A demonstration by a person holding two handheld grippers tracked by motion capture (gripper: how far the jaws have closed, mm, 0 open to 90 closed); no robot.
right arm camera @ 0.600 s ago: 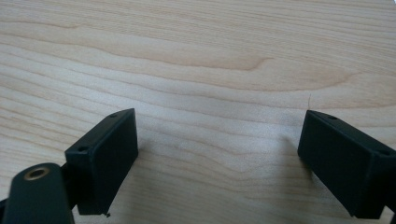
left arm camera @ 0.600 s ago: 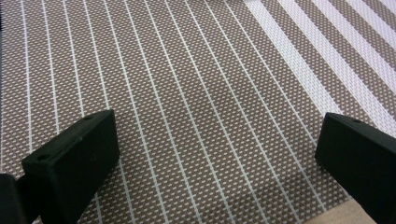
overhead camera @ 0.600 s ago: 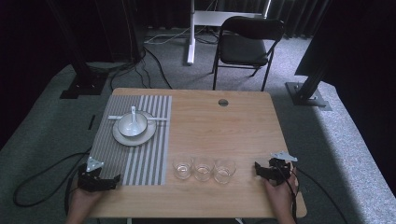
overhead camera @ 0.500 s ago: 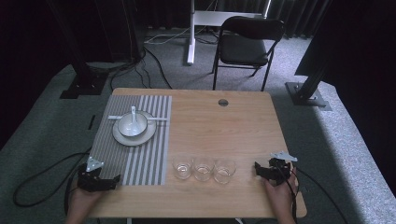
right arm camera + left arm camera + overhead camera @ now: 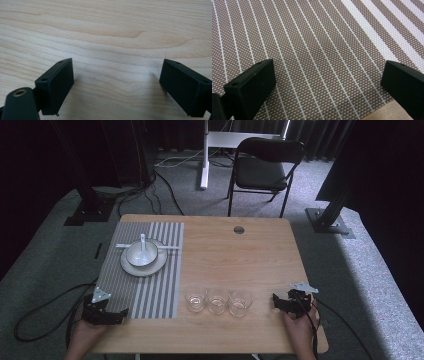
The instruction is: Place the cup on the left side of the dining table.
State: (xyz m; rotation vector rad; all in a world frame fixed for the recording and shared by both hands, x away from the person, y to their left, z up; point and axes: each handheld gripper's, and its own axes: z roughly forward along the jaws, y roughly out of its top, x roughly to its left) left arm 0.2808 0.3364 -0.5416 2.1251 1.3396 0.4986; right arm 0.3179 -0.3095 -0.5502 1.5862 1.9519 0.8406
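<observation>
Just left of the right hand-held gripper (image 5: 280,301) (jaws apart, w/ nothing between) stand three glasses (image 5: 218,300).

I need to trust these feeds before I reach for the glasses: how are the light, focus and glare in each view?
High view: table evenly lit, surroundings dark, and the three glasses look faint with small glints. Left gripper view: placemat weave is sharp and glare-free, with a soft shadow between the open jaws. Right gripper view: wood grain is crisp nearby, brighter and washed out toward the top, and the jaws cast soft shadows.
</observation>
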